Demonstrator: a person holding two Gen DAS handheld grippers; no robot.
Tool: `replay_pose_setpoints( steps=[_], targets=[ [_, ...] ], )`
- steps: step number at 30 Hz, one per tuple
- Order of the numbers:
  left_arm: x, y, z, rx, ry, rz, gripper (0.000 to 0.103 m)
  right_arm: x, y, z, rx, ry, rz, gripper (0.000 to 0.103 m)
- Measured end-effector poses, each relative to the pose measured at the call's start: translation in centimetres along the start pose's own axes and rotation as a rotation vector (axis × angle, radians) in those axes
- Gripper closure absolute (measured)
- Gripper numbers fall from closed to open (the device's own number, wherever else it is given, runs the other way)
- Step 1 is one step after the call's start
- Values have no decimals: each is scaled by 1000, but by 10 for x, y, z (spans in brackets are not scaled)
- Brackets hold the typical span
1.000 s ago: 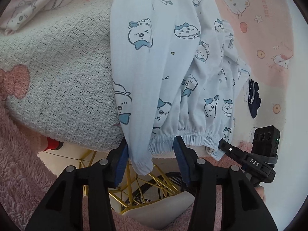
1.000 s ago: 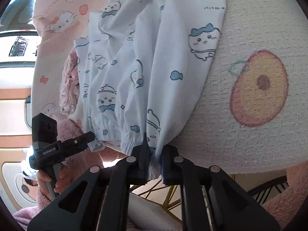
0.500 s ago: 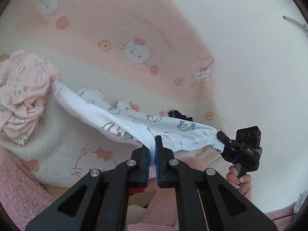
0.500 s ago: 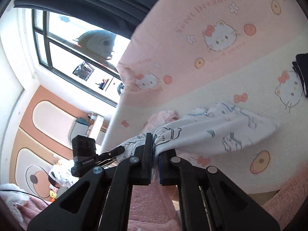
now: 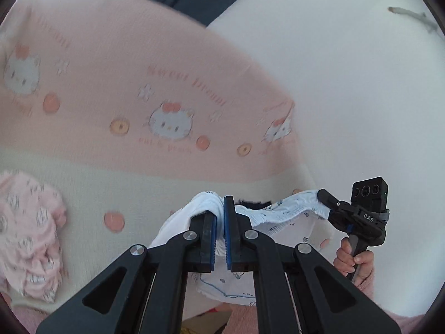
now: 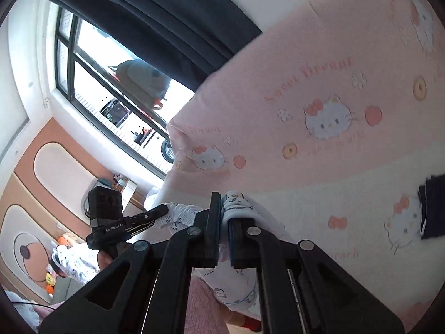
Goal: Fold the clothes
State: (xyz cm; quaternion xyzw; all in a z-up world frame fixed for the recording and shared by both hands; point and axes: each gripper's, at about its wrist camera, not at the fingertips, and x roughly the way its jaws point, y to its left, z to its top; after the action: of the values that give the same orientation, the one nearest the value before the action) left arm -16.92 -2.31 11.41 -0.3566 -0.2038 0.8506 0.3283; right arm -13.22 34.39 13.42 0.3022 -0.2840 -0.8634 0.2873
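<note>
Lifted off the blanket (image 5: pixel 83 167) since the earlier frame: printed pyjama trousers (image 5: pixel 278 214), now strung lower centre between my grippers. Left gripper (image 5: pixel 219 222) and right gripper (image 6: pixel 224 222) each clamped shut on the waistband (elastic, firmest hold). Soft, light, limp; sags mid-span.

Premises: a private home, evidently a child's bedroom. A pink-and-cream knitted blanket with cartoon cat faces (image 6: pixel 319 167) covers the bed. A dark-framed window (image 6: pixel 91 83) with dark pleated curtains (image 6: pixel 155 19) looks outdoors. The wall carries orange padded panels with cream ovals (image 6: pixel 52 167). Small plush toys (image 6: pixel 51 278) lie below. A crumpled pink printed garment (image 5: pixel 27 236) lies on the bed.
</note>
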Motion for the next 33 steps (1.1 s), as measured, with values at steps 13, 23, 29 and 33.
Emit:
replay_pose_setpoints(
  steps=[13,23,29,33],
  targets=[
    [54,63,-98,-103,222,54,98,16,-51,-90,29,144,-164,99],
    [191,191,-248,-283,547,332,97,141,-220,-248,351,476,-474,97],
    [179,195,-259,-348,550,301,69,141,-233,-264,412,475,-434,82],
    [181,188,-265,-309,543,330,94,157,-227,-266,317,496,-421,85]
  ],
)
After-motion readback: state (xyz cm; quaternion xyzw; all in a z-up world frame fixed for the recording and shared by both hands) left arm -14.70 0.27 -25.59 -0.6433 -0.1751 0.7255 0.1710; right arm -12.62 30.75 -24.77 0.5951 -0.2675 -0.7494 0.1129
